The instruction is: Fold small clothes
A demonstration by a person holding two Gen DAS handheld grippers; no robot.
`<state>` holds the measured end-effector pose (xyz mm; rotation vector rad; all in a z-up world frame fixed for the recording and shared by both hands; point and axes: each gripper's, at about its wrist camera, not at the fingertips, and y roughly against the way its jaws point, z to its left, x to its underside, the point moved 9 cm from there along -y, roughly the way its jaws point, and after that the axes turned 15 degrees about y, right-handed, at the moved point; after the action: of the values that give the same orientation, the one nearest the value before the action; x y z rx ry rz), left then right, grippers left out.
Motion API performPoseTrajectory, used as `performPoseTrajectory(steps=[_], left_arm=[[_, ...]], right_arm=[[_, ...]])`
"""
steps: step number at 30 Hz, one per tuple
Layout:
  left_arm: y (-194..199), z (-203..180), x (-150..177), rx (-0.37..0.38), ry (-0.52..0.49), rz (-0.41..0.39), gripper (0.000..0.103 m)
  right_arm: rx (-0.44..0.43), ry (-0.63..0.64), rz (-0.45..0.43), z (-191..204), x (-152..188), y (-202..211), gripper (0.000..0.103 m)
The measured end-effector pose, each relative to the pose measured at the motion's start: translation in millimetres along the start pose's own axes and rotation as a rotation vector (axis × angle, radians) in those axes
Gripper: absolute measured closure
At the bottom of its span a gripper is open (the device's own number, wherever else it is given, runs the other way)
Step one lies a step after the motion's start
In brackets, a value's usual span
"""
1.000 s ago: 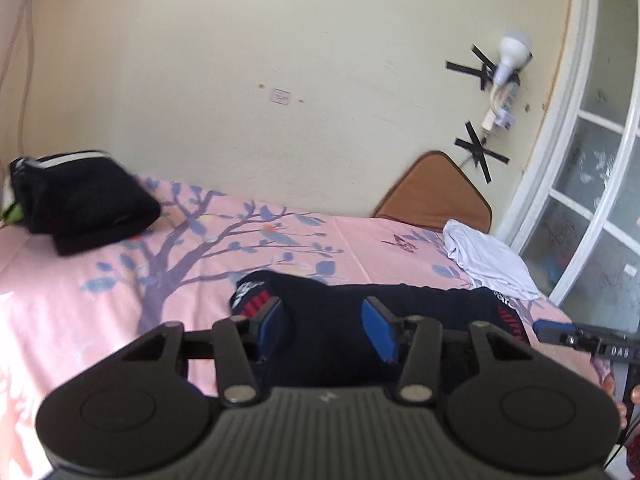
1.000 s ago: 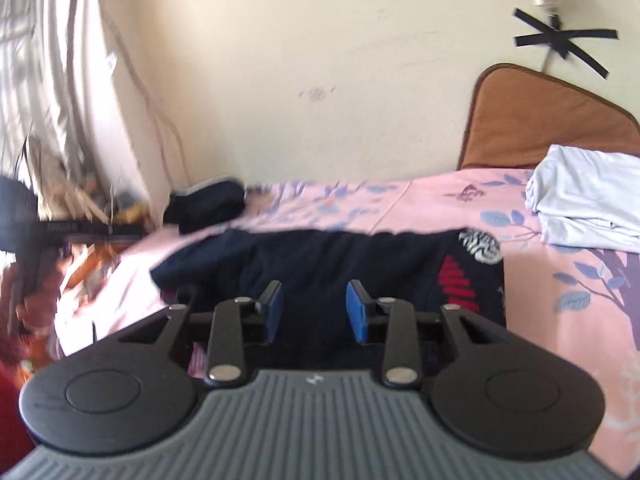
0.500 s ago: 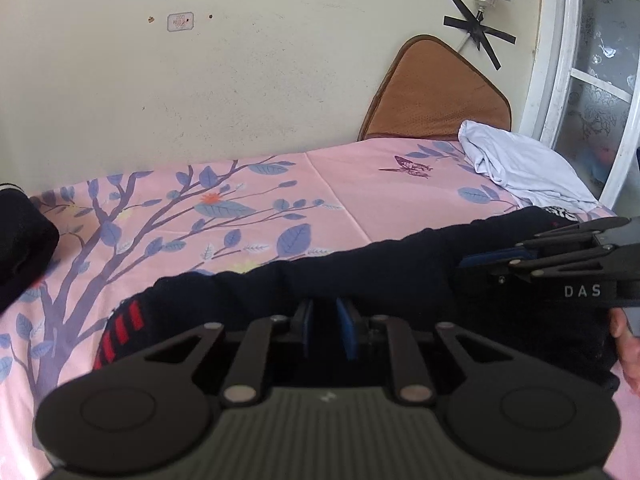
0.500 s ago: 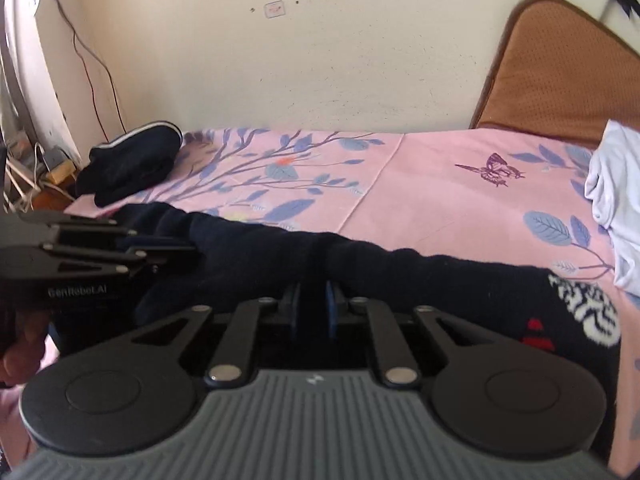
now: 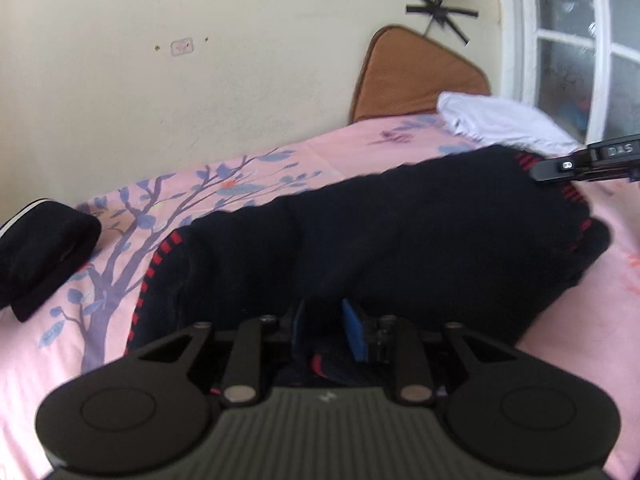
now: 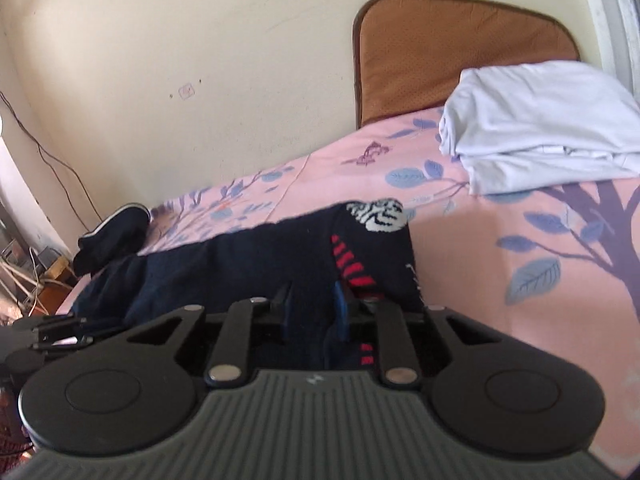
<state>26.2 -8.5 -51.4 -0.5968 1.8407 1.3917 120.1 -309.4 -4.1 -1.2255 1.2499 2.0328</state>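
A dark navy sweater (image 5: 400,232) with red stripes and a white patch lies doubled over on the pink bedsheet (image 5: 280,168). At its near edge my left gripper (image 5: 324,316) is opening, blue pads apart, with loose cloth lying between them and not pinched. My right gripper (image 6: 312,308) is over the striped end of the sweater (image 6: 240,268), also opening, with cloth between the pads but not pressed. Each gripper shows in the other's view: the right gripper (image 5: 580,164) at the far right, the left gripper (image 6: 52,332) at the lower left.
A folded white cloth (image 6: 540,128) lies by a brown cushion (image 6: 452,52) leaning on the wall. A folded black garment (image 5: 40,256) sits at the bed's left end. A window (image 5: 580,40) bounds the right side. Cables (image 6: 24,280) hang off the bed's left edge.
Both grippers went from wide above the sweater to shut on its near edge, carried it forward and down over itself, and now their jaws have parted again.
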Motion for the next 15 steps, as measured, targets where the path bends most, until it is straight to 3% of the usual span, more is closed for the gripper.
performPoseTrajectory(steps=[3,6,8,11,12,13,15], left_arm=[[22.9,-12.6,-12.8,0.122,0.072,-0.041,0.076],[30.1,-18.3,-25.9,0.135,0.076,-0.093,0.073],[20.5,-13.1,-30.6,0.113,0.089,-0.088,0.073],[-5.2,10.5,-31.3,0.054,0.166,-0.028,0.073],[-15.1,22.7,-27.7,0.001,0.182,-0.005,0.073],[-24.9,37.4,-21.2,-0.063,0.194,0.019,0.078],[-22.4,48.9,-14.9,-0.023,0.239,0.002,0.079]], right_arm=[[-0.129,0.013,-0.054,32.8,-10.3,7.8,0.072],[-0.256,0.064,-0.034,75.6,-5.1,3.2,0.069],[-0.305,0.131,0.009,101.8,6.0,-3.9,0.069],[-0.302,0.256,0.107,124.1,32.7,-14.5,0.07],[-0.288,0.271,0.152,122.7,44.8,-17.1,0.07],[-0.291,0.27,0.138,119.4,49.7,-13.1,0.071],[-0.315,0.234,0.148,112.8,54.5,-3.0,0.071]])
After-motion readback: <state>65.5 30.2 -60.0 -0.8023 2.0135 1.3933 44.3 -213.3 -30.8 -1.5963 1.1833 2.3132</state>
